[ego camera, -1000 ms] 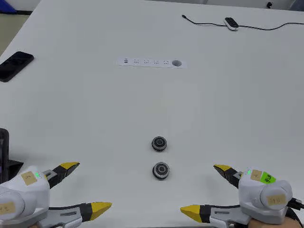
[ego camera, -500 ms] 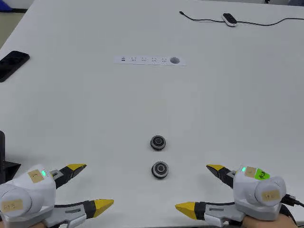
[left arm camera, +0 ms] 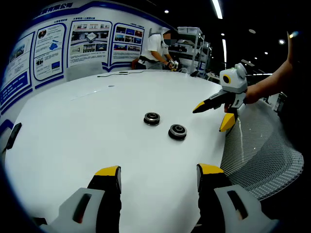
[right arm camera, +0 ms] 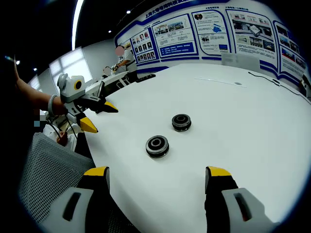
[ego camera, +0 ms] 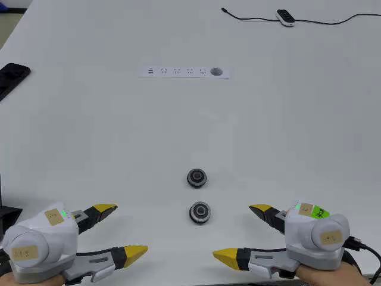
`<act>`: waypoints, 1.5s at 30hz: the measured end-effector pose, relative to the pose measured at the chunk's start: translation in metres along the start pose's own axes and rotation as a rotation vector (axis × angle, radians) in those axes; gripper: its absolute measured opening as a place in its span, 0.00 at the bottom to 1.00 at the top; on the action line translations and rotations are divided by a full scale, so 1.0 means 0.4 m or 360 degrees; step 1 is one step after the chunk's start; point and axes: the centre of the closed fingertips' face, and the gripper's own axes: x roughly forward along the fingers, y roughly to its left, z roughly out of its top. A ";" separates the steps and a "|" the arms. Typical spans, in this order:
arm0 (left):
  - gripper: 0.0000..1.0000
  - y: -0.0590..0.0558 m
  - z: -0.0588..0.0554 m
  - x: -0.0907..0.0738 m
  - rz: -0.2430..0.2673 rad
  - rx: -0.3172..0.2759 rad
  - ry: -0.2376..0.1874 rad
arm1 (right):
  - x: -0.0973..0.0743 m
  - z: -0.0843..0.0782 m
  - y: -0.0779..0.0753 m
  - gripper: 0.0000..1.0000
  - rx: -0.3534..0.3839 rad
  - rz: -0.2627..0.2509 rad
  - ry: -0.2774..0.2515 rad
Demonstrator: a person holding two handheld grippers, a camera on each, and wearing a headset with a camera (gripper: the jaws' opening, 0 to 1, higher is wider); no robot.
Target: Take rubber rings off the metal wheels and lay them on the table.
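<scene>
Fingers (ego camera: 135, 252) wide, empty: left gripper (ego camera: 125, 230), right gripper (ego camera: 239, 232); wheels (ego camera: 199, 212) between, near table (ego camera: 286, 131) edge.

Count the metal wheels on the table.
2. The near wheel lies between the open left gripper and right gripper. The far wheel sits just beyond it, not touching, toward the power strip. Nothing seems to hide another.

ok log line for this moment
left tool open | right tool open | near wheel, far wheel on table, ungrasped
</scene>
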 end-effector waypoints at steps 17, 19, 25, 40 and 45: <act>0.58 -0.022 0.026 0.050 -0.0088 0.0055 0.0012 | 0.026 0.007 0.011 0.77 0.0046 0.0047 -0.0008; 0.56 -0.024 0.030 0.057 -0.0096 0.0065 0.0012 | 0.030 0.010 0.013 0.77 0.0050 0.0058 -0.0010; 0.54 -0.029 0.037 0.073 -0.0115 0.0077 0.0019 | 0.042 0.018 0.018 0.76 0.0061 0.0080 -0.0017; 0.43 -0.053 0.062 0.118 -0.0192 0.0132 0.0038 | 0.063 0.014 0.029 0.74 0.0109 0.0129 -0.0013; 0.38 -0.064 0.075 0.136 -0.0222 0.0159 0.0041 | 0.069 0.012 0.033 0.73 0.0123 0.0140 -0.0015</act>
